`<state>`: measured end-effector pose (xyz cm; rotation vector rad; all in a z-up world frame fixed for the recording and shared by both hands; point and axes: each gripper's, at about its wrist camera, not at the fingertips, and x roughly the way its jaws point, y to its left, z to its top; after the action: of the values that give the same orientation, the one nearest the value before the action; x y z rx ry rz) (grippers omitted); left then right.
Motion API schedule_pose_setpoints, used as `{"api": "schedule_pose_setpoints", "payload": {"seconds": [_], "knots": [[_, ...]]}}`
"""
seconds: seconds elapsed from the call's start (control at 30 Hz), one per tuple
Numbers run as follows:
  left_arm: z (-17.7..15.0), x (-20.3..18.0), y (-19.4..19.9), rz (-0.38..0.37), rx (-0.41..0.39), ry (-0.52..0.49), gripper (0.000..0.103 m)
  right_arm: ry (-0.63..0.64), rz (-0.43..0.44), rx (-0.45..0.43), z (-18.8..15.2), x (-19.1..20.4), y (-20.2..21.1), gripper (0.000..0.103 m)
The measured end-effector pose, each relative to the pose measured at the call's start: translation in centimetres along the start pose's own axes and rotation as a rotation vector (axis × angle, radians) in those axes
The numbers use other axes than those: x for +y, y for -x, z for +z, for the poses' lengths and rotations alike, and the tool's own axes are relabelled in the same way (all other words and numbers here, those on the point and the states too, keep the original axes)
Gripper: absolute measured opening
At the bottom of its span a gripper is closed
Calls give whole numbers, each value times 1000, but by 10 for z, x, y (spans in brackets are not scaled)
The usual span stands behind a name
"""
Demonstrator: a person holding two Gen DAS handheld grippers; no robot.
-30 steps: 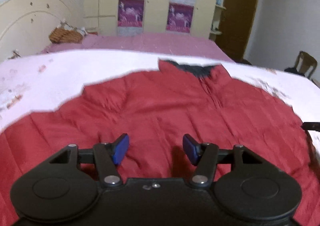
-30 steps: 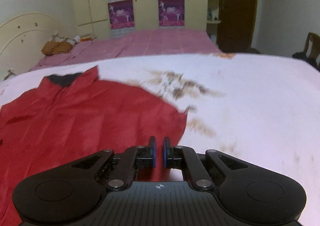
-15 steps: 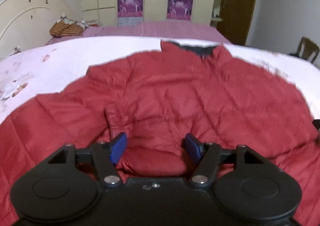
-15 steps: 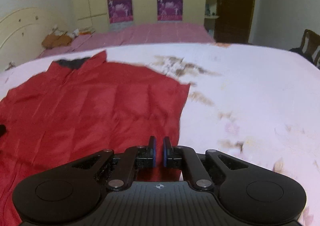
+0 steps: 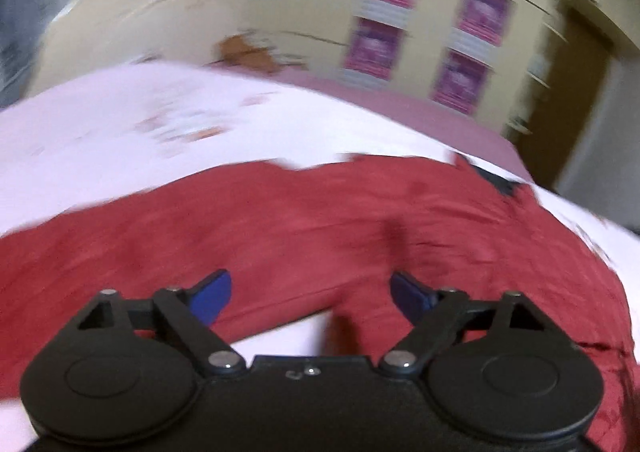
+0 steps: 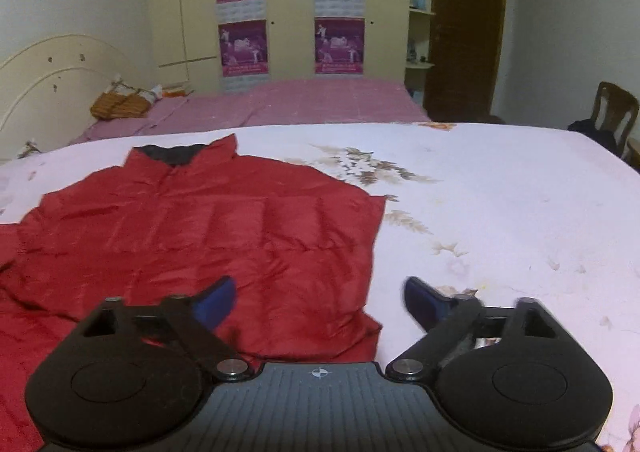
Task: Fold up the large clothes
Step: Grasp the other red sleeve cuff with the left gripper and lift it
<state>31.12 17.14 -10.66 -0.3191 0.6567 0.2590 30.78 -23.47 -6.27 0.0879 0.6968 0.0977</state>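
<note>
Spreading wide, the left gripper [image 5: 310, 298] and right gripper [image 6: 318, 302] are both opening, holding nothing (blue pads clear of cloth). Beneath them the red jacket [image 6: 208, 228] lies flat on the floral bedsheet [image 6: 500, 211].

A bed [image 6: 500, 191] with a pale floral sheet carries a red quilted jacket [image 6: 208, 236], spread flat left of the sheet's flower print.

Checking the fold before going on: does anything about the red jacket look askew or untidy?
Yes. The red quilted jacket lies only partly folded on the floral bedsheet: its left side spreads out rumpled, while the right edge is folded straight. Nothing looks torn or spilled.
</note>
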Motion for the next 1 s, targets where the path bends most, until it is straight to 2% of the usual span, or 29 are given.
{"api": "schedule_pose_setpoints", "payload": {"seconds": [0.17, 0.27, 0.4, 0.5, 0.6, 0.73, 0.77, 0.83, 0.87, 0.9, 1.0], "knots": [[-24, 82, 45, 169, -18, 165, 76, -14, 57, 36, -7, 13, -4, 81], [-39, 128, 74, 226, -52, 330, 70, 17, 87, 50, -10, 26, -9, 81], [-55, 161, 102, 253, -88, 507, 67, 58, 132, 47, -7, 46, -15, 81], [-65, 172, 111, 192, -123, 667, 67, 84, 164, 43, -3, 62, -19, 81], [-72, 180, 109, 178, -169, 783, 67, 99, 182, 36, -1, 73, -22, 81], [-64, 189, 91, 198, -249, 824, 60, 82, 153, 22, 4, 76, -27, 81], [-63, 193, 86, 206, -269, 836, 55, 69, 136, 21, 5, 74, -29, 81], [-61, 202, 80, 228, -288, 847, 35, 40, 100, 18, 8, 67, -30, 81], [-56, 207, 74, 246, -270, 838, 13, 23, 84, 16, 10, 63, -32, 81], [-51, 210, 71, 243, -259, 838, 6, 10, 72, 12, 11, 60, -31, 81], [-29, 203, 73, 236, -299, 755, 5, -2, 33, 3, 16, 52, -33, 81]]}}
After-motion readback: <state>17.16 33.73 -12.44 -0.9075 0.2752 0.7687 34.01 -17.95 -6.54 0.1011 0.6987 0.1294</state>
